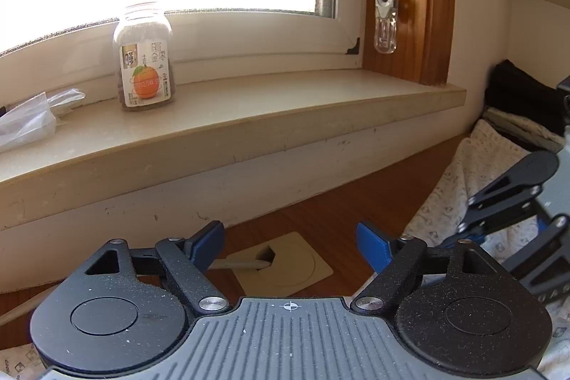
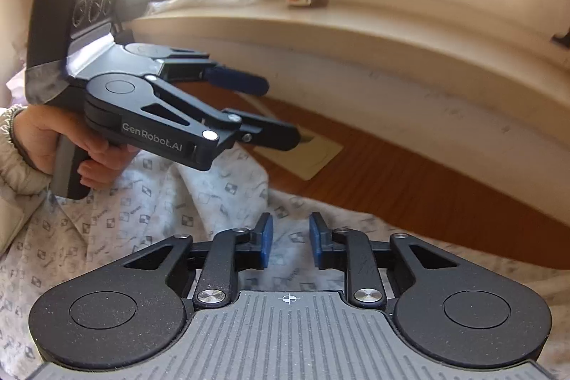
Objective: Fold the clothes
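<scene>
Right wrist view: a hand (image 2: 53,145) holds the left gripper (image 2: 274,109) tilted above the patterned garment (image 2: 142,202) on the desk (image 2: 409,187), jaws spread, empty. Right gripper (image 2: 291,239) jaws slightly parted, pinching nothing.

You are working over a reddish-brown wooden surface (image 1: 342,209) that runs up to the white wall under the window. A white patterned garment (image 2: 149,212) lies crumpled on it, spreading across the near side. A beige cable cover plate (image 1: 285,266) sits flush in the wood, a cable passing through its slot. Above, the pale windowsill (image 1: 249,116) carries a clear jar with an orange on its label (image 1: 146,56) and a crumpled clear plastic bag (image 1: 32,120) off to its left.
</scene>
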